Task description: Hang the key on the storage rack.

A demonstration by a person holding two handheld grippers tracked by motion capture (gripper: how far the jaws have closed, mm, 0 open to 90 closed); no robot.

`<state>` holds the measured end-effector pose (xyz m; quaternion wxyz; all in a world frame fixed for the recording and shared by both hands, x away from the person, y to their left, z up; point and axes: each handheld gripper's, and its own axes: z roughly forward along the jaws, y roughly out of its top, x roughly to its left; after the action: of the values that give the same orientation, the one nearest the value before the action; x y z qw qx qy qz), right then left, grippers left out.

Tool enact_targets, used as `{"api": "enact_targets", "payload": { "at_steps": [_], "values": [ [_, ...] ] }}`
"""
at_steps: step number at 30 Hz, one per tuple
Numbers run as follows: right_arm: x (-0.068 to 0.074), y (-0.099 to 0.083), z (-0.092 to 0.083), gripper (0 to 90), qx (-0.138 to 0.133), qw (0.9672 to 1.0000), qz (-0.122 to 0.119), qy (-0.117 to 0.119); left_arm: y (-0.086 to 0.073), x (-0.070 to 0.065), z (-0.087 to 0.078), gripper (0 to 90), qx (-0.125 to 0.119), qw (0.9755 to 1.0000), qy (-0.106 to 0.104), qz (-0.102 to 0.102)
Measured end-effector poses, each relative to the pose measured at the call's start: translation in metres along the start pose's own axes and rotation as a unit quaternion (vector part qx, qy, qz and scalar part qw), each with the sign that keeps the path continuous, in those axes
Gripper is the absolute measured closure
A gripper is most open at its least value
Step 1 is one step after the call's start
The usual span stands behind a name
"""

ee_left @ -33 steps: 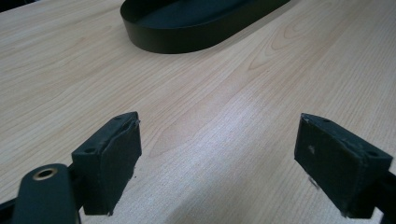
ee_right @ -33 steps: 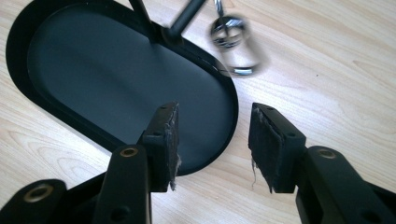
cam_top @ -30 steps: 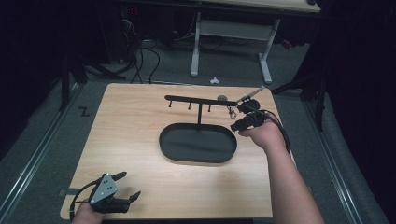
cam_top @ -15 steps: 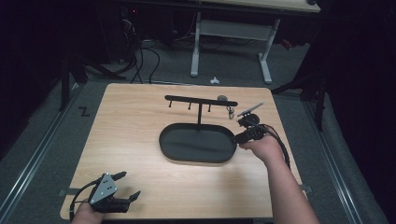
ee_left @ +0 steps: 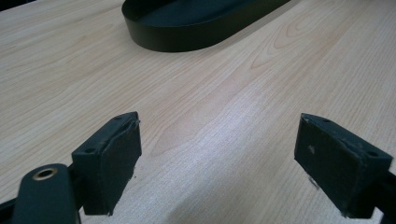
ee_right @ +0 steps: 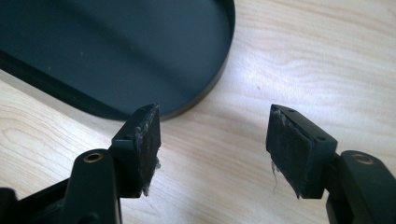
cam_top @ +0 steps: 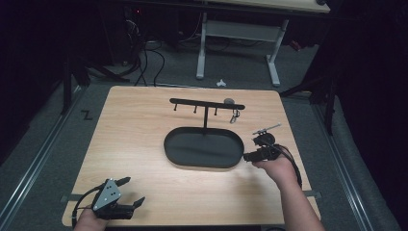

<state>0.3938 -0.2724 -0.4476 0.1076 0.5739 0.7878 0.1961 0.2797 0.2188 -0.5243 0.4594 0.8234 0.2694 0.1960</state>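
Left gripper (cam_top: 126,191) rests at the table's (cam_top: 144,144) near-left corner, jaws wide apart, empty. Centre: black oval tray (cam_top: 204,162), hook stand (cam_top: 207,103) rising from it, keyring (cam_top: 235,115) hanging at the bar's right end. Right gripper (cam_top: 249,149) sits just beside the tray's right rim, jaws parted, empty. Looks between steps; bare wood all round, right edge near.

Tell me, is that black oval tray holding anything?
Empty. The tray shows only its bare dark floor in the high view, and in the right gripper view too.
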Motion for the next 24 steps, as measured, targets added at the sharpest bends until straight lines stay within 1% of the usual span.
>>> {"api": "enact_targets", "payload": {
  "at_steps": [1,3,4,5,7,8,9,10,11,12,14,15,16,17,18,19,20,21,22,23,24],
  "values": [
    [-0.001,-0.008,0.000,35.6,-0.011,0.9999,0.000,-0.004,0.000,0.000,0.000,15.3,0.000,1.0000,0.001,0.000],
    [-0.001,-0.011,0.000,35.4,-0.015,0.9999,-0.001,-0.005,0.000,0.000,0.000,15.3,0.001,1.0000,0.000,0.000],
    [-0.002,-0.020,0.001,35.2,-0.028,0.9996,0.001,-0.003,0.000,0.000,0.000,15.3,0.001,1.0000,0.001,0.000],
    [-0.002,-0.020,0.001,35.2,-0.028,0.9996,0.001,-0.003,0.000,0.000,0.000,15.3,0.001,1.0000,0.001,0.000],
    [-0.001,-0.028,0.003,34.9,-0.038,0.9992,-0.001,-0.006,0.000,0.000,0.000,15.3,0.001,1.0000,0.001,0.000],
    [-0.002,-0.037,0.006,34.4,-0.053,0.9986,-0.004,-0.004,0.000,0.000,0.000,15.3,0.000,1.0000,0.003,0.000],
    [-0.002,-0.037,0.006,34.4,-0.053,0.9986,-0.004,-0.004,0.000,0.000,0.000,15.3,0.000,1.0000,0.003,0.000],
    [-0.002,-0.041,0.007,34.1,-0.060,0.9982,-0.005,-0.003,0.000,0.000,0.000,15.3,0.000,1.0000,0.002,0.000],
    [-0.002,-0.046,0.009,34.0,-0.067,0.9978,0.000,-0.001,0.000,0.000,0.000,15.3,-0.002,1.0000,0.002,0.001],
    [-0.002,-0.051,0.010,33.9,-0.074,0.9972,0.001,-0.004,0.000,0.000,0.000,15.3,-0.002,1.0000,0.003,0.001],
    [0.000,-0.061,0.011,33.0,-0.094,0.9955,-0.001,-0.008,0.000,0.000,-0.001,15.3,-0.005,1.0000,0.005,0.001],
    [0.002,-0.069,0.013,32.4,-0.109,0.9940,0.003,-0.011,0.000,0.001,-0.001,15.3,-0.006,1.0000,0.006,0.000],
    [0.002,-0.069,0.013,32.4,-0.109,0.9940,0.003,-0.011,0.000,0.001,-0.001,15.3,-0.006,1.0000,0.006,0.000],
    [0.003,-0.072,0.013,32.3,-0.115,0.9933,0.001,-0.013,0.000,0.001,-0.001,15.3,-0.006,1.0000,0.006,-0.001],
    [0.005,-0.076,0.014,32.2,-0.125,0.9920,0.000,-0.016,0.000,0.001,-0.001,15.3,-0.007,1.0000,0.007,0.000],
    [0.008,-0.084,0.014,32.0,-0.141,0.9898,0.003,-0.018,0.000,0.001,-0.001,15.3,-0.008,0.9999,0.008,0.000],
    [0.008,-0.084,0.014,32.0,-0.141,0.9898,0.003,-0.018,0.000,0.001,-0.001,15.3,-0.008,0.9999,0.008,0.000],
    [0.011,-0.091,0.016,32.0,-0.157,0.9875,0.004,-0.017,0.000,0.000,-0.001,15.3,-0.009,0.9999,0.008,0.000],
    [0.011,-0.091,0.016,32.0,-0.157,0.9875,0.004,-0.017,0.000,0.000,-0.001,15.3,-0.009,0.9999,0.008,0.000],
    [0.015,-0.097,0.017,32.0,-0.167,0.9857,0.004,-0.019,0.000,0.000,-0.001,15.3,-0.009,0.9999,0.009,0.000],
    [0.015,-0.097,0.017,32.0,-0.167,0.9857,0.004,-0.019,0.000,0.000,-0.001,15.3,-0.009,0.9999,0.009,0.000]
  ]
}}
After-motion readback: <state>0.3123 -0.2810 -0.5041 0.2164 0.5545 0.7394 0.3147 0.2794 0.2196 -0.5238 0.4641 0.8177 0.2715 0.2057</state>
